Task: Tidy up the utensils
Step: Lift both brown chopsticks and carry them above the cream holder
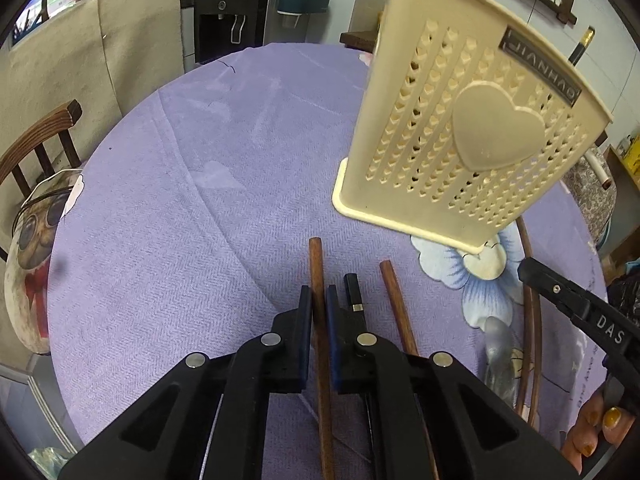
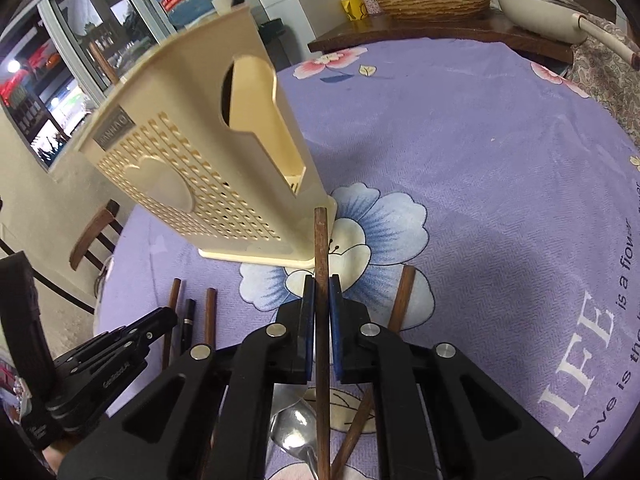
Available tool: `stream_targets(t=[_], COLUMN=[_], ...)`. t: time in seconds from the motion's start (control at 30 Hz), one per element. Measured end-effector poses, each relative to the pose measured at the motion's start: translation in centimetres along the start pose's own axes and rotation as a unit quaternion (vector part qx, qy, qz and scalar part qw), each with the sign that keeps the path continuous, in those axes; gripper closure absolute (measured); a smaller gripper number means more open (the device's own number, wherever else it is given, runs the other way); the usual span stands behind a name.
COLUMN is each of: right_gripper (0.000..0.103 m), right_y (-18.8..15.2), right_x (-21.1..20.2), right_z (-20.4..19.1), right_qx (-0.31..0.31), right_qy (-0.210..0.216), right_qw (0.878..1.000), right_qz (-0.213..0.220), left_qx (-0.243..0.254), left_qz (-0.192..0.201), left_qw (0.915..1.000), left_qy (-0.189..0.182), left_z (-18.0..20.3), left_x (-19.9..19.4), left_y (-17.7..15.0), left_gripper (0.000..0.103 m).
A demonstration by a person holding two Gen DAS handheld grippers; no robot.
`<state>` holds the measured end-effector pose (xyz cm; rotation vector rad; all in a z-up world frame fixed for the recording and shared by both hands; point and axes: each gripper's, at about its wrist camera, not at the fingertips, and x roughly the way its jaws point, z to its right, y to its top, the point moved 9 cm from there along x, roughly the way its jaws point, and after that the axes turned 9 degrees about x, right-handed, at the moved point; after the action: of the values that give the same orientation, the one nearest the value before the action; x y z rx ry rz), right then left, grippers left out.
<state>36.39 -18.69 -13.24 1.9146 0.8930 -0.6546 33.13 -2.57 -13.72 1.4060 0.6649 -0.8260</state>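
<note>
Left wrist view: the left hand-held gripper (image 1: 319,300) is clenched around a brown chopstick (image 1: 317,268) lying on the purple-clothed surface (image 1: 180,200). The cream utensil holder (image 1: 460,132) stands ahead to the right.

Right wrist view: the right hand-held gripper (image 2: 321,296) grasps another brown chopstick (image 2: 321,240), its tip near the holder's (image 2: 200,168) base. A spoon (image 2: 292,424) lies below.

Both sticks appear gripped for pickup; next they need lifting and tipping upright over the holder's opening.

Cream perforated utensil holder (image 1: 460,128) stands upright on the bench, heart emblem on its front. Brown wooden chopsticks (image 1: 320,320) and a black-tipped one (image 1: 354,292) lie flat before it; metal spoon (image 2: 296,428) beside them.
</note>
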Motion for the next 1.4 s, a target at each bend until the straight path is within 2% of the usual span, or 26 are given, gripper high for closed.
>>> stream_targets(t=[0.33,0.67,0.9,1.27,1.4], right_gripper=[0.096,0.096,0.096,0.096,0.096], right_y=[1.1,0.7,0.8,1.4,2.5], right_x=[-6.6,-13.5,-17.1,-18.8,-19.7], right_z=[-2.6,-5.0,-6.3,-8.1,-8.7], right_qx=[-0.037,-0.096,-0.118,-0.133,-0.126], right_qy=[0.063,0.101,0.113,0.14,0.157], right_qw=[0.996,0.985,0.979,0.973,0.969], right_qz=[0.057,0.1,0.122,0.123,0.145], left_qx=[-0.002,0.026,0.032,0.035,0.038], left_qz=[0.084,0.168,0.202,0.214,0.225], left_qw=[0.9961,0.9847,0.9779,0.9746,0.9721], left_qy=[-0.027,-0.039,-0.044,-0.054,-0.056], left_z=[-0.5,0.2,-0.2,-0.3,-0.2], left_x=[-6.4,-14.0,-17.0,-18.5,-19.4], left_y=[2.9,4.0,4.5,5.3,6.2], left_gripper=[0.096,0.096,0.096,0.096,0.096])
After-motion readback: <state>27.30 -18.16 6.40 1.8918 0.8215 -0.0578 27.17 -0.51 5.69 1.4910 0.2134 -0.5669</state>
